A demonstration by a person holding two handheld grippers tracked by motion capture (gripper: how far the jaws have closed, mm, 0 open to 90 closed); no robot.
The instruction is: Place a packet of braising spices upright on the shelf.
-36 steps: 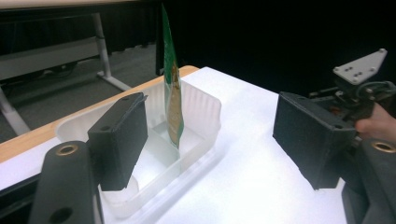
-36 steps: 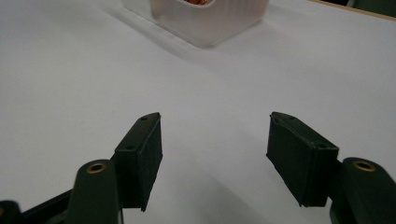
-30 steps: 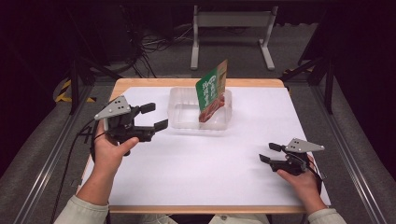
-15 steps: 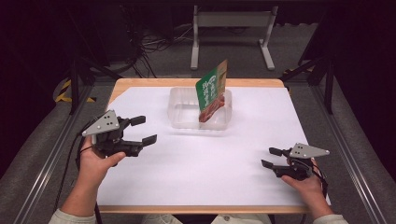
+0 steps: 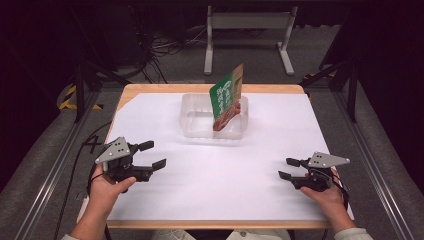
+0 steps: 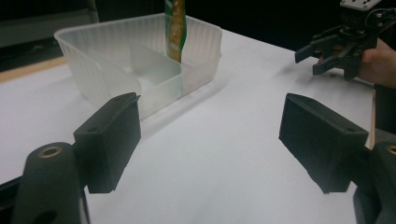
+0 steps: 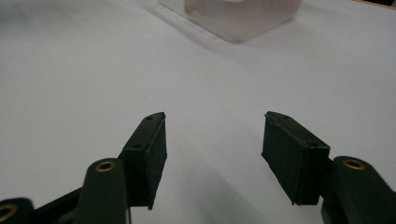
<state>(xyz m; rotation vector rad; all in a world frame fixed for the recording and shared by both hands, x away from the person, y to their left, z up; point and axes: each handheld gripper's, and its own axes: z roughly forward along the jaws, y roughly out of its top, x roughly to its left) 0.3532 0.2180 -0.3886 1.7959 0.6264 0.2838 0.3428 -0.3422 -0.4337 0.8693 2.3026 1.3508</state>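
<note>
Packet (image 5: 227,97) upright in clear tub (image 5: 195,125) — left tool (image 5: 152,155) and right tool (image 5: 289,168) both agape, empty.

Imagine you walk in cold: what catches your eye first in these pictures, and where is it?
A green packet stands tilted in a clear tub at the far middle of the white table. Nearer the person, the left gripper and the right gripper sit open at opposite sides, holding nothing.
</note>
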